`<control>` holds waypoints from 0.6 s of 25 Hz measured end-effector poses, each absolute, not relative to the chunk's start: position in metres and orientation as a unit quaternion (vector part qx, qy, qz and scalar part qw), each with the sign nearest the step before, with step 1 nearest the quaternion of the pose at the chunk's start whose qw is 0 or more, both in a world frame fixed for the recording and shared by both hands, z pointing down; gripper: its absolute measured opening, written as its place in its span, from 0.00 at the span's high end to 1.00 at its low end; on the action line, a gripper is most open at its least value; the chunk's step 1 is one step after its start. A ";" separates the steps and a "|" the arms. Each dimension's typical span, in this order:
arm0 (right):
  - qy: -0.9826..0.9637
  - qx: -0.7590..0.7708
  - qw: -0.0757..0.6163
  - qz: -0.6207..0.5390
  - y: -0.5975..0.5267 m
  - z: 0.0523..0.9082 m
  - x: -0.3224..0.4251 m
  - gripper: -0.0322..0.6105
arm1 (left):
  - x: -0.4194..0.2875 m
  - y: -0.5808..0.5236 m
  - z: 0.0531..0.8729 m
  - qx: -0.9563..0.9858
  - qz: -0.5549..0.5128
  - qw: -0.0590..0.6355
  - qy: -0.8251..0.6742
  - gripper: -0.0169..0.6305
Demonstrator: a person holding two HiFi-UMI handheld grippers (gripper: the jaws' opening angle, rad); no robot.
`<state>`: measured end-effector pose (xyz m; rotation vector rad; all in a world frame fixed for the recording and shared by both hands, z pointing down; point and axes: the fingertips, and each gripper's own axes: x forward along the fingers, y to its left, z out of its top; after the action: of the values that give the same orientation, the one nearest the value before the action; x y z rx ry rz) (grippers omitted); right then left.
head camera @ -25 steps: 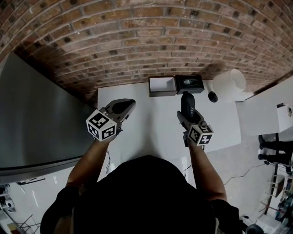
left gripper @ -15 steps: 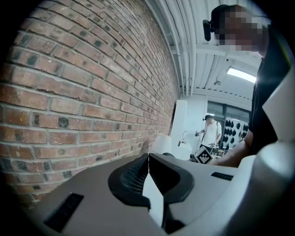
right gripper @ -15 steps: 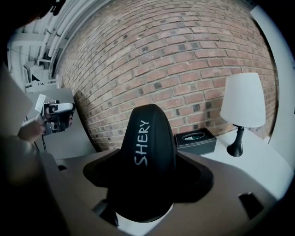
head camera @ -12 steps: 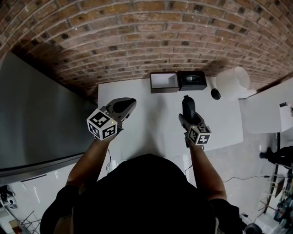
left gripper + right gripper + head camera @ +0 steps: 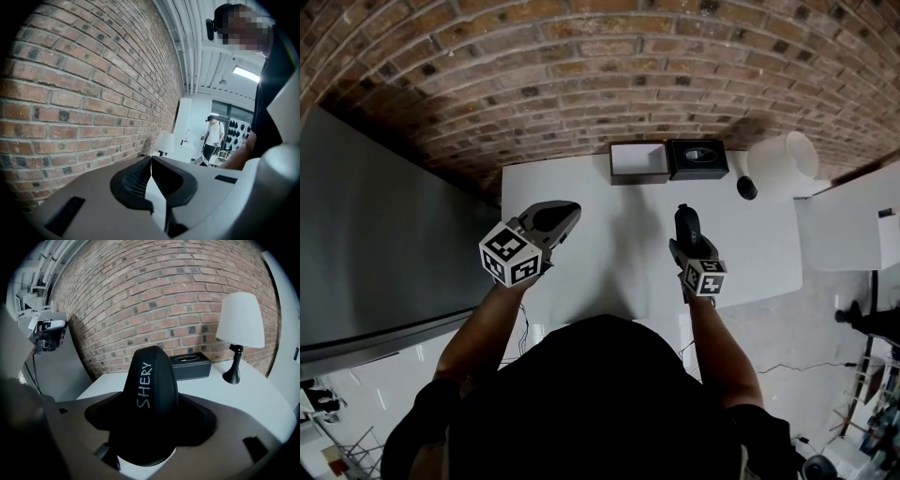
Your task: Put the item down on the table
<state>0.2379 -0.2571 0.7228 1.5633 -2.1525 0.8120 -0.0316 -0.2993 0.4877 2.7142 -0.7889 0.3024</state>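
A black rounded case [image 5: 150,394] with pale lettering is clamped between the jaws of my right gripper [image 5: 149,427]. In the head view this black case [image 5: 686,223] sticks out ahead of the right gripper [image 5: 690,246], above the white table [image 5: 609,253] right of its middle. My left gripper [image 5: 551,221] hovers over the table's left part. Its jaws [image 5: 151,180] are closed tip to tip with nothing between them, and they point toward the brick wall.
At the table's back edge stand a box with a white inside [image 5: 637,161] and a black tissue box [image 5: 697,157]. A lamp with a white shade [image 5: 781,161] and black base [image 5: 747,188] stands at the back right. Brick wall [image 5: 581,84] behind; a person [image 5: 213,136] far off.
The right gripper and the black case have sunk slightly nearer to me in the view. The left gripper has barely moved.
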 end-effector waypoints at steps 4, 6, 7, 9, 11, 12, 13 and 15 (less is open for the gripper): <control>-0.754 0.553 0.206 0.288 -0.252 0.745 0.242 0.40 | -0.029 -0.299 0.492 0.944 0.108 0.153 -0.273 0.94; -0.749 0.554 0.211 0.294 -0.249 0.754 0.243 0.40 | -0.028 -0.298 0.494 0.943 0.108 0.156 -0.273 0.94; -0.749 0.553 0.213 0.296 -0.248 0.758 0.243 0.40 | -0.027 -0.297 0.496 0.943 0.109 0.157 -0.272 0.94; -0.748 0.551 0.215 0.299 -0.246 0.764 0.241 0.40 | -0.026 -0.295 0.499 0.943 0.110 0.160 -0.272 0.94; -0.747 0.549 0.220 0.303 -0.243 0.771 0.240 0.40 | -0.025 -0.293 0.502 0.942 0.112 0.163 -0.271 0.94; -0.745 0.548 0.224 0.307 -0.242 0.775 0.240 0.40 | -0.024 -0.293 0.503 0.941 0.114 0.165 -0.271 0.94; -0.743 0.548 0.228 0.310 -0.240 0.781 0.241 0.40 | -0.024 -0.292 0.505 0.941 0.115 0.166 -0.271 0.94; -0.737 0.546 0.238 0.319 -0.236 0.793 0.242 0.40 | -0.023 -0.293 0.508 0.940 0.118 0.168 -0.271 0.94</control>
<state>0.2421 -0.2357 0.7927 1.4961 -2.0206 0.8740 -0.0226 -0.2926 0.5077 2.6750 -0.7714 0.3362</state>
